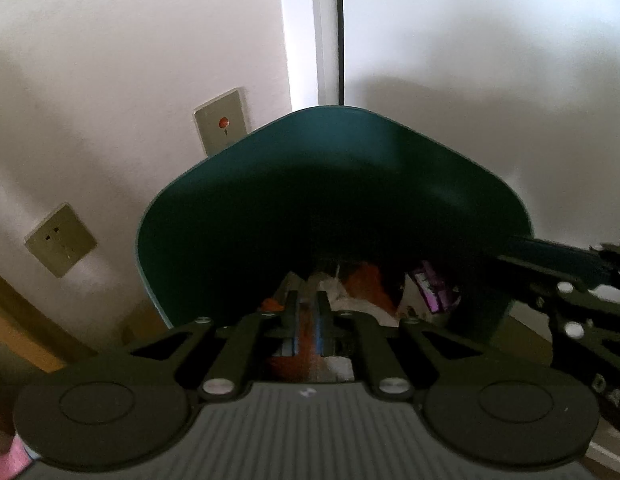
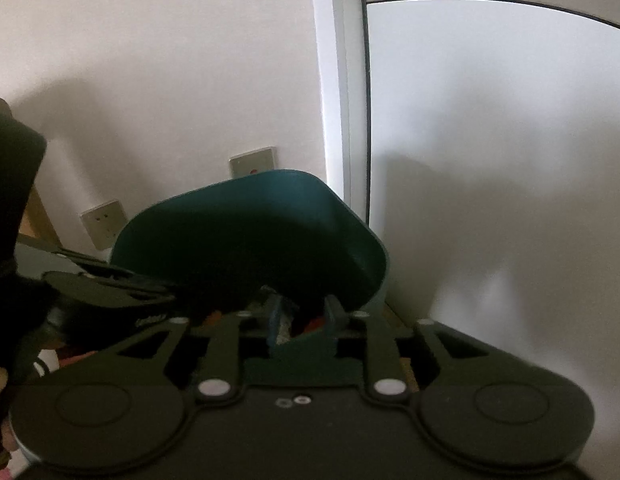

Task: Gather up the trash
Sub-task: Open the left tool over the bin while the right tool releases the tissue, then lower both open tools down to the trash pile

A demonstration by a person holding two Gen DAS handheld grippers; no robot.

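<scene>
bin: the teal bin (image 1: 334, 184) sits on the floor right against the white wall (image 1: 110, 60), both grippers poking over its near rim.
trash: crumpled wrappers and paper (image 1: 362, 292), orange, white and purple, down at the bottom. Looks light, soft and crinkly, so I'd say it squashes rather than resists.
left gripper: your left gripper (image 1: 308, 312) is clenched nearly flat; can't tell if anything is pinched in there.
right gripper: your right gripper (image 2: 302, 316) has its jaws parted, straddling the bin's near wall, pads not visibly pressing.
where to grab: probably the thin plastic rim. Smooth and a bit slippery, so bite deep.
room: wooden floor (image 1: 34, 320), two wall sockets (image 1: 60, 240) to the left, a door frame (image 1: 310, 32) behind.
</scene>
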